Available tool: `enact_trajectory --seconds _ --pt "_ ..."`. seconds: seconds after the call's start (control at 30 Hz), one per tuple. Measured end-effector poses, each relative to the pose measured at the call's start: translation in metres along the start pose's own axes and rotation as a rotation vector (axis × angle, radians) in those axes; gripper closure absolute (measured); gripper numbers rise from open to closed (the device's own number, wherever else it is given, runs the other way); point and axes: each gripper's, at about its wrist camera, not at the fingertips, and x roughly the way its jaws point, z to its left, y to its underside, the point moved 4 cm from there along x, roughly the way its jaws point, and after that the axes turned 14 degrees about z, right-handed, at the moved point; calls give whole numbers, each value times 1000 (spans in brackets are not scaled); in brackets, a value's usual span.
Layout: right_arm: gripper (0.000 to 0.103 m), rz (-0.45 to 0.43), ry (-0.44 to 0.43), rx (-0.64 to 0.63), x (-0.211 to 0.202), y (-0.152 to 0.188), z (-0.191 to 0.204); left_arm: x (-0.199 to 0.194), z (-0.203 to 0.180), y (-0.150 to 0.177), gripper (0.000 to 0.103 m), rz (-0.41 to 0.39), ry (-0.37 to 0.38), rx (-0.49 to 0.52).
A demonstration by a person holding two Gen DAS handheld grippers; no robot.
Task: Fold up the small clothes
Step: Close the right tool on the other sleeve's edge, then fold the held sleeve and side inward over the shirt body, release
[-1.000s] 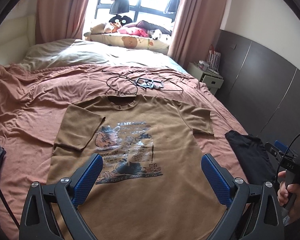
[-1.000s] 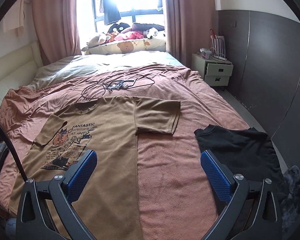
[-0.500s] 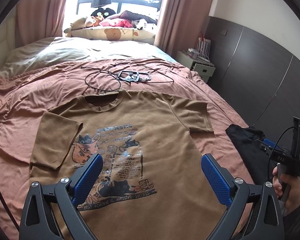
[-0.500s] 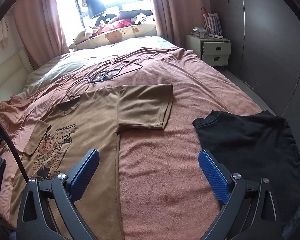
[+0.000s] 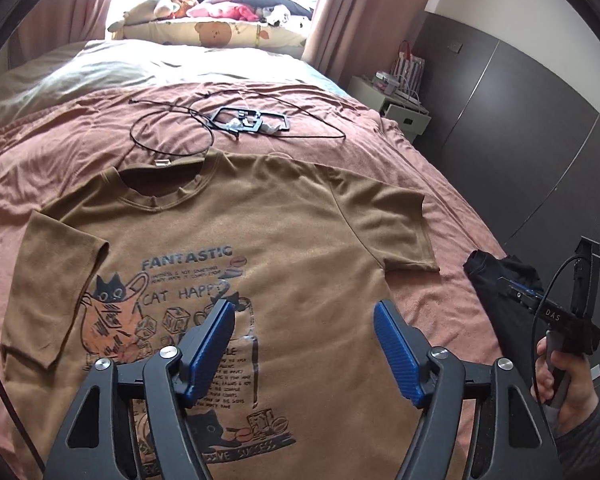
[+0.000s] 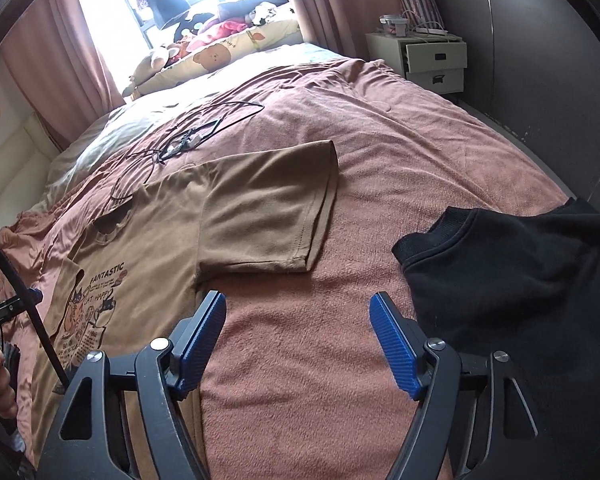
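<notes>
A tan T-shirt (image 5: 292, 248) with a cat print lies flat, front up, on the pink bedspread (image 5: 420, 152); its left sleeve is folded in over the body. My left gripper (image 5: 304, 316) hovers over the lower print, jaws closing, nothing between the blue pads. In the right wrist view the same T-shirt (image 6: 172, 232) lies to the left, its right sleeve (image 6: 272, 208) spread out. My right gripper (image 6: 298, 312) hangs over bare bedspread just below that sleeve, jaws closing with nothing between them. A black garment (image 6: 520, 280) lies to its right.
Black cables and a small frame (image 5: 252, 120) lie beyond the shirt's collar. Stuffed toys and a pillow (image 5: 212, 28) sit under the window. A white nightstand (image 6: 428, 56) stands by the dark wall. A hand holding the right gripper's handle (image 5: 568, 376) shows at the left view's right edge.
Both grippers have moved forward and down toward the bed, so the shirt looks larger. Both pairs of jaws have narrowed from wide open.
</notes>
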Motion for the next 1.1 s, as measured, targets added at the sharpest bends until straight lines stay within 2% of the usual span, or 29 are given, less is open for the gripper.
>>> enact_trajectory --seconds 0.13,0.23,0.33,0.53,0.63,0.7,0.9,0.93,1.0,1.07,1.1 --pt "44 26 -81 46 26 -19 -11 32 2 -11 44 47 23 -33" --pt "46 37 -116 62 43 -31 -15 55 2 -17 52 87 37 -40" --pt "55 50 -167 91 61 -43 -22 74 2 -21 54 113 43 -44" --pt "56 76 -167 125 91 -59 -33 101 2 -27 54 143 44 -46" --pt "56 93 -156 155 102 -66 -39 110 2 -31 60 150 62 -58" --pt "62 97 -181 168 108 -73 -41 115 0 -35 61 153 74 -61" --pt "67 97 -241 163 121 -85 -43 127 -7 -43 63 160 84 -40" --pt "69 101 -241 157 123 -87 -42 129 -7 -43 64 162 84 -40" --pt "81 116 -234 153 129 -90 -40 133 -7 -43 64 166 86 -41" --pt "101 142 -207 148 132 -94 -41 136 -8 -43 67 174 86 -40" --pt "102 145 -188 135 130 -96 -40 138 -8 -43 68 176 86 -39"
